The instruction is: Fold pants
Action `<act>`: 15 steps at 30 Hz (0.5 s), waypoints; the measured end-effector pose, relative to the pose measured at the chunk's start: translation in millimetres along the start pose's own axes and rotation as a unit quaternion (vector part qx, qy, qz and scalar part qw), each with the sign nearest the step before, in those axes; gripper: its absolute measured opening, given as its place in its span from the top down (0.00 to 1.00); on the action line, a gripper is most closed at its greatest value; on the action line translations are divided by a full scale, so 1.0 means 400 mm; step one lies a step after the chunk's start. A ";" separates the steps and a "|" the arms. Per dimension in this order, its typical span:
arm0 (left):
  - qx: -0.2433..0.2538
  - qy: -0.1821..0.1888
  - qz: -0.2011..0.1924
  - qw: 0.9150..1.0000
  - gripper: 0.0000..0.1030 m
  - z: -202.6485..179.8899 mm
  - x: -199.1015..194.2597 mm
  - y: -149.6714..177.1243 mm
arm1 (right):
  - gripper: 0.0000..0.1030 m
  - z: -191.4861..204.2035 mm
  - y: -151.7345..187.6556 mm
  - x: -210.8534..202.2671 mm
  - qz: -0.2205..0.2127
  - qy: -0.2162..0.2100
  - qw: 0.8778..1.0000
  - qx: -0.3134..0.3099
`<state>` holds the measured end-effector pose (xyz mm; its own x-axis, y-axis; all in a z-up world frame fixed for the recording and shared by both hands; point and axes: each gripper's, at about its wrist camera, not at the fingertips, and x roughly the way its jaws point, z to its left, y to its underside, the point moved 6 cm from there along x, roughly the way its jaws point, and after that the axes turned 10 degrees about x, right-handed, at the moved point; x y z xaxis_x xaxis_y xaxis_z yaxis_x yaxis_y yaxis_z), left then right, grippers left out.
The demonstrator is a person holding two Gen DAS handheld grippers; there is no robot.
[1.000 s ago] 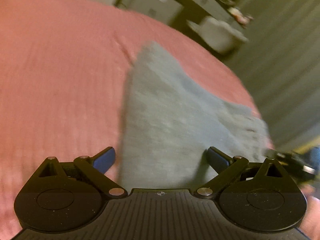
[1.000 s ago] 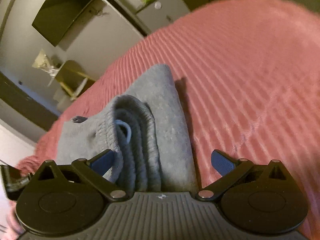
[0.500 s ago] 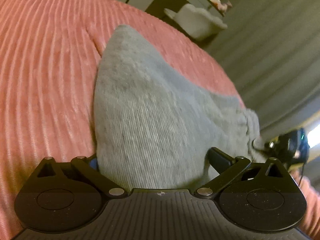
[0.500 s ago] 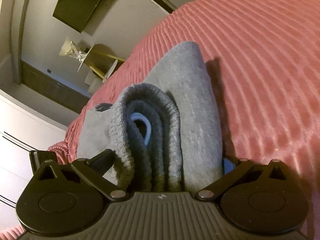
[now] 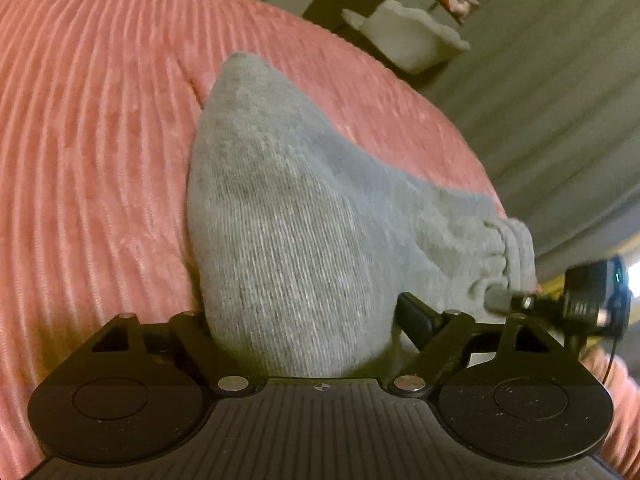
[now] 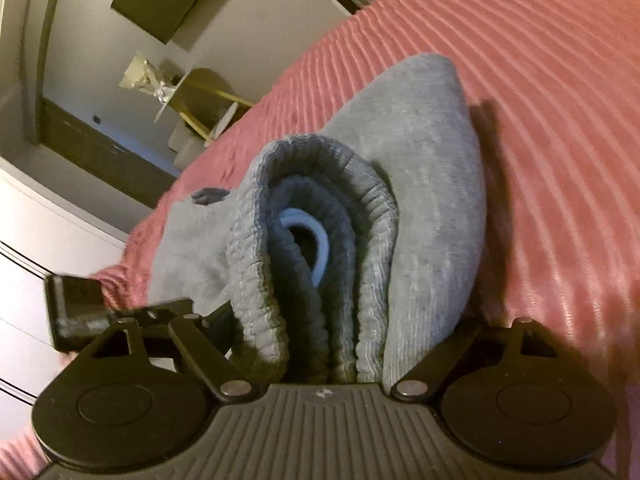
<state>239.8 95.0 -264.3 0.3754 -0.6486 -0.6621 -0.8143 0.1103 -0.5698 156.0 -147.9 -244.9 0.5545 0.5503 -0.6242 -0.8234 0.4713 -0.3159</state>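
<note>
Both jaws have just been closing around the folded pants [image 5: 296,240].

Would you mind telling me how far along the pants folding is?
Done: the grey pants lie folded in layers on the pink bedspread. In hand: both tongs, left and right, have just been closing around opposite ends of the bundle. Left: probably one more fold or setting it down tidy.
</note>
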 end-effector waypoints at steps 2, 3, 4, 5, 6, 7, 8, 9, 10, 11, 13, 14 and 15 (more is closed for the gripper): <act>0.025 -0.027 0.000 0.999 0.45 -0.027 -0.024 0.001 | 0.31 0.023 0.014 -0.015 -0.014 0.022 0.999 -0.024; 0.033 -0.026 -0.007 0.999 0.57 -0.044 -0.035 0.000 | 0.34 0.038 0.019 -0.024 -0.020 0.025 0.999 -0.032; 0.040 -0.029 -0.013 0.999 0.58 -0.058 -0.042 0.000 | 0.35 0.050 0.026 -0.036 -0.028 0.027 0.998 -0.041; 0.045 -0.034 -0.013 0.998 0.61 -0.064 -0.044 0.000 | 0.36 0.067 0.034 -0.045 -0.037 0.030 0.997 -0.054; 0.045 -0.041 -0.014 0.998 0.62 -0.069 -0.045 0.000 | 0.37 0.074 0.040 -0.057 -0.043 0.035 0.997 -0.062; 0.045 -0.047 -0.017 0.998 0.63 -0.074 -0.045 -0.004 | 0.37 0.081 0.044 -0.067 -0.051 0.038 0.996 -0.065; 0.047 -0.050 -0.020 0.997 0.64 -0.081 -0.046 -0.008 | 0.39 0.096 0.046 -0.073 -0.058 0.038 0.995 -0.067; 0.050 -0.051 -0.028 0.997 0.65 -0.091 -0.055 -0.014 | 0.40 0.109 0.045 -0.080 -0.065 0.038 0.995 -0.070; 0.053 -0.049 -0.033 0.997 0.65 -0.102 -0.068 -0.019 | 0.41 0.121 0.043 -0.093 -0.071 0.036 0.994 -0.073; 0.058 -0.047 -0.039 0.996 0.65 -0.112 -0.076 -0.029 | 0.41 0.139 0.040 -0.104 -0.075 0.029 0.994 -0.079; 0.069 -0.045 -0.048 0.995 0.65 -0.134 -0.088 -0.058 | 0.42 0.180 0.023 -0.108 -0.081 0.021 0.992 -0.094; 0.078 -0.048 -0.057 0.994 0.65 -0.142 -0.097 -0.078 | 0.42 0.209 0.008 -0.105 -0.085 0.018 0.991 -0.101; 0.083 -0.053 -0.064 0.993 0.65 -0.147 -0.103 -0.100 | 0.43 0.225 -0.006 -0.105 -0.092 0.013 0.990 -0.107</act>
<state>231.1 73.1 -185.7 0.5221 -0.5839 -0.6216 -0.6764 0.1605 -0.7188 145.3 -110.0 -153.7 0.6969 0.4488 -0.5594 -0.7166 0.4044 -0.5683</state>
